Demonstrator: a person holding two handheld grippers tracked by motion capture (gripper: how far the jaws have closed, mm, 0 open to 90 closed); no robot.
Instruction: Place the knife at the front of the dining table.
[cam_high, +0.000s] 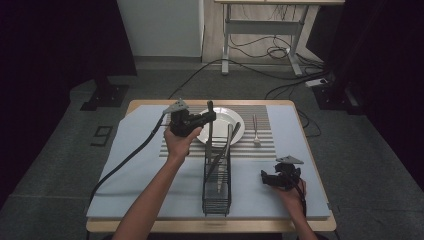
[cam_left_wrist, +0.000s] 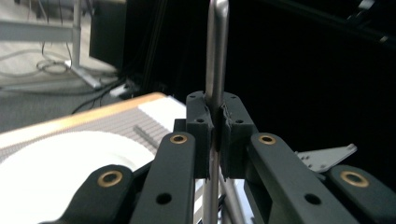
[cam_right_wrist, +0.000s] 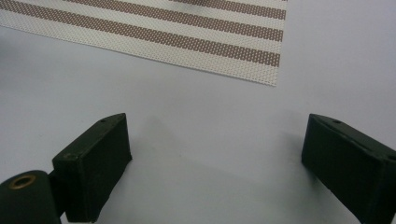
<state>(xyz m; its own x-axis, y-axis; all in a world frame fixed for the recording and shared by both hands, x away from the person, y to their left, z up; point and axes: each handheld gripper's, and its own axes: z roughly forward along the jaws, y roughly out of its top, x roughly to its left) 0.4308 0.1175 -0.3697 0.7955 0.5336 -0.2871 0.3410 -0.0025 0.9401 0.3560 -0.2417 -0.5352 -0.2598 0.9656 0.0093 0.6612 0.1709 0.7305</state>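
Partly cropped, left gripper (cam_left_wrist: 215, 135) jaws clamp steel utensil handle (cam_left_wrist: 216, 51), right gripper (cam_right_wrist: 217, 163) jaws spread.

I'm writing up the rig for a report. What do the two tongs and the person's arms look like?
Both the left tongs and right tongs are black, each topped by a grey three-cornered plate. Their linkage arms have brass-coloured rivets and end in blocky black pads. A black cable trails from the left one. The forearms are bare, with no sleeves.

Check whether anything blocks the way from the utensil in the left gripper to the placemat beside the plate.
Nothing visible does. The left gripper is shut on the utensil, upright above the rack. The striped placemat has bare space between the plate and the fork.
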